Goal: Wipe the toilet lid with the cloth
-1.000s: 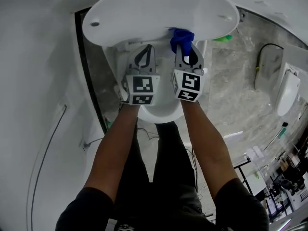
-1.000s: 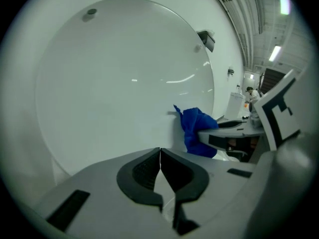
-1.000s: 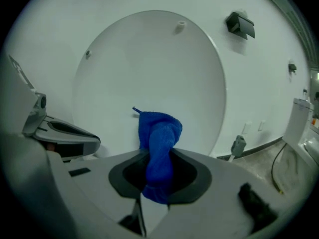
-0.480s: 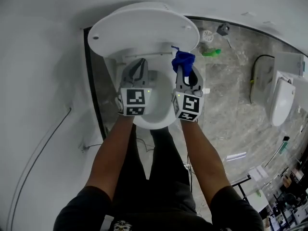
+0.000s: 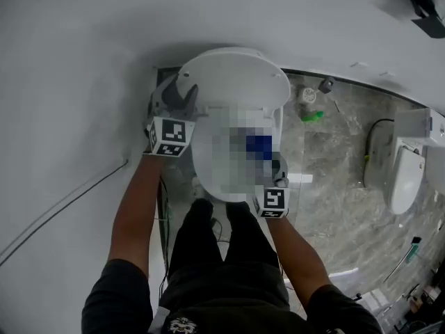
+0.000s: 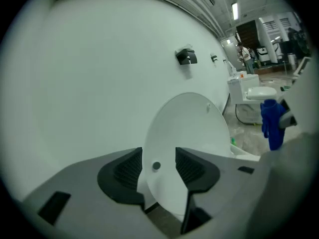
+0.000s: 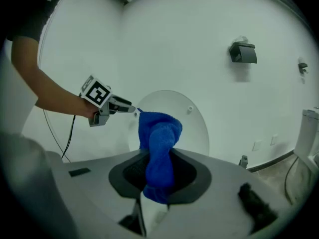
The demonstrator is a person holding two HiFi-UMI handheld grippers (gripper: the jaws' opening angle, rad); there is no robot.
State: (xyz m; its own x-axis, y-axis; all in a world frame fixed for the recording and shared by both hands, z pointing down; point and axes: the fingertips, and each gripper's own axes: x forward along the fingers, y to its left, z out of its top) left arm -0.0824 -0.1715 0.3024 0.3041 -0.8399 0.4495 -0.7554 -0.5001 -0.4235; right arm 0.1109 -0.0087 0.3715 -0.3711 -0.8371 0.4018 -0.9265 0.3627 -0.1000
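Since the earlier frames both grippers have risen and the toilet lid (image 5: 233,78) has come from lying flat over the bowl to standing raised against the wall (image 7: 199,34). Nearest, the right gripper (image 7: 158,176) is closed on the blue cloth (image 7: 159,143). The cloth is pinched between its pads as a thick roll, its long axis runs along the jaws, and its free end stands up and forward out of them, toward the lid. The left gripper (image 6: 158,166) is at the left rim of the lid. Its jaws are opening, the rim with a small round bumper stands between them, and the pads seem no longer to press on it. From the right gripper, the lid is straight ahead, beyond the tip of the cloth and not yet touched by it, and the left gripper is up and to the left of the cloth. The lid stands upright, with its long axis about vertical. Its broad face with the bumpers is turned to the person and its back is near the wall. I judge that the lifting step is finishing and the wiping has not begun. The next move calls for the left gripper to come clear of the rim, if the lid stays up alone. The right gripper must then press the end of the cloth flat on the lid's face and sweep across it.
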